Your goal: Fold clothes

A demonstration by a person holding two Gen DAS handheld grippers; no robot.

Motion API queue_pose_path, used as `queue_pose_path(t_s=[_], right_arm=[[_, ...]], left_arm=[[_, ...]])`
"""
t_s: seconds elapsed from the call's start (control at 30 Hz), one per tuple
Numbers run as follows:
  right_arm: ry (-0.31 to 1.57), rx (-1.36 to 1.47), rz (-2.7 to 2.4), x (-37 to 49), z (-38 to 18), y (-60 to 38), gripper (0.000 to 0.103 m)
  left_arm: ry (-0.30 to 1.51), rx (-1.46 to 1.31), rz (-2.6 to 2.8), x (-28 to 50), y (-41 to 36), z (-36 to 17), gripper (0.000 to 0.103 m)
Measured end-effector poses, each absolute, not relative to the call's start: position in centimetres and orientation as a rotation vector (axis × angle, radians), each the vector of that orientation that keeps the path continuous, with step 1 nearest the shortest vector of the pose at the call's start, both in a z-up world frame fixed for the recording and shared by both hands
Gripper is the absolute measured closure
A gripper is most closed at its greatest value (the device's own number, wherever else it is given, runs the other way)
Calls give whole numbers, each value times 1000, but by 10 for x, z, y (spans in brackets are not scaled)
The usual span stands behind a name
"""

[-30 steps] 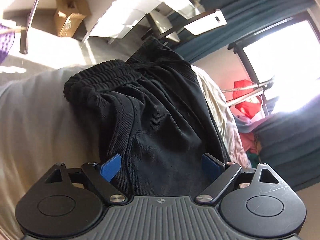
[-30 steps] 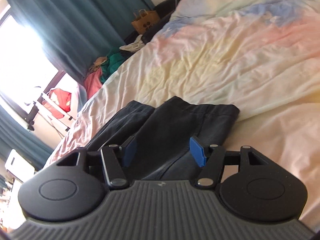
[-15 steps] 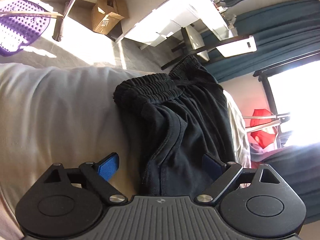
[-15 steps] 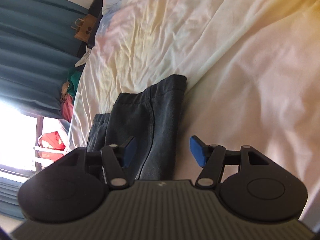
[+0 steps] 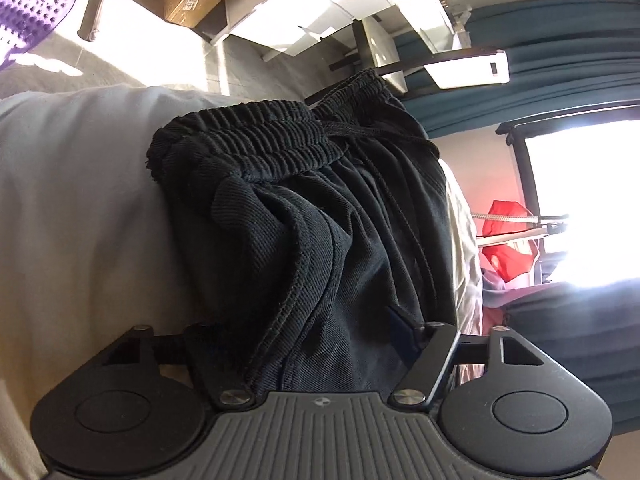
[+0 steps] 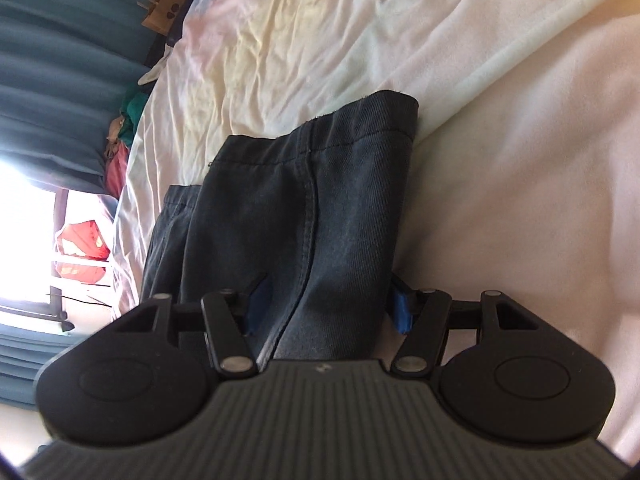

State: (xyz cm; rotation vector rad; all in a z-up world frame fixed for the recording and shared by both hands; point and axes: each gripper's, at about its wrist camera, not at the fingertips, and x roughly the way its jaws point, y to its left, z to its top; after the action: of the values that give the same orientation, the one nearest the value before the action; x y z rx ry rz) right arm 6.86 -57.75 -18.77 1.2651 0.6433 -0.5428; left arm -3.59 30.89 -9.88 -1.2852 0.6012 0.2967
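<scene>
So the shorts (image 5: 352, 240) are black, ribbed cotton-ish stuff with a scrunched elastic waistband (image 5: 248, 140) and a drawstring. They're lying on my bed, folded lengthwise so one leg sits over the other. Waist end is bunched up; the hem end (image 6: 360, 120) lies flat and looks more dark grey-blue in the light.

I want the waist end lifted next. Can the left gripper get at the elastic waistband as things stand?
Probably yes. The waistband lies exposed ahead of the left gripper with nothing on it. The fingers are open around the shorts lower down, so it only needs to move forward.
</scene>
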Motion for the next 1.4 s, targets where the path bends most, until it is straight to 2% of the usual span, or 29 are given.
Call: queue_pose_path(t_s=[0.1, 0.17, 0.33, 0.43, 0.57, 0.63, 0.73, 0.8, 0.9, 1.23, 1.4], right_arm=[[640, 1257, -531, 70, -185, -571, 41], [638, 1251, -521, 73, -184, -568, 41], [632, 1232, -517, 75, -179, -557, 41], [641, 1192, -505, 78, -175, -544, 41], [637, 1137, -499, 80, -171, -522, 41], [629, 1118, -507, 80, -171, -512, 41], [625, 1066, -506, 82, -169, -497, 41], [637, 1019, -504, 86, -166, -492, 41], [637, 1007, -510, 88, -164, -491, 41], [615, 1077, -527, 79, -170, -499, 42], [586, 1150, -553, 72, -174, -508, 42]], left_arm=[[498, -1341, 185, -47, 305, -94, 39], [501, -1315, 184, -49, 299, -91, 39], [656, -1296, 274, -45, 290, -103, 39], [735, -1291, 290, -46, 281, -111, 47], [724, -1290, 273, -47, 271, -108, 39], [705, -1320, 265, -46, 270, -110, 39], [648, -1325, 283, -48, 273, -110, 52], [610, -1291, 305, -51, 275, -106, 81], [586, -1265, 324, -60, 276, -102, 92], [420, -1250, 290, -75, 282, -77, 96], [449, -1245, 328, -63, 291, -77, 96]])
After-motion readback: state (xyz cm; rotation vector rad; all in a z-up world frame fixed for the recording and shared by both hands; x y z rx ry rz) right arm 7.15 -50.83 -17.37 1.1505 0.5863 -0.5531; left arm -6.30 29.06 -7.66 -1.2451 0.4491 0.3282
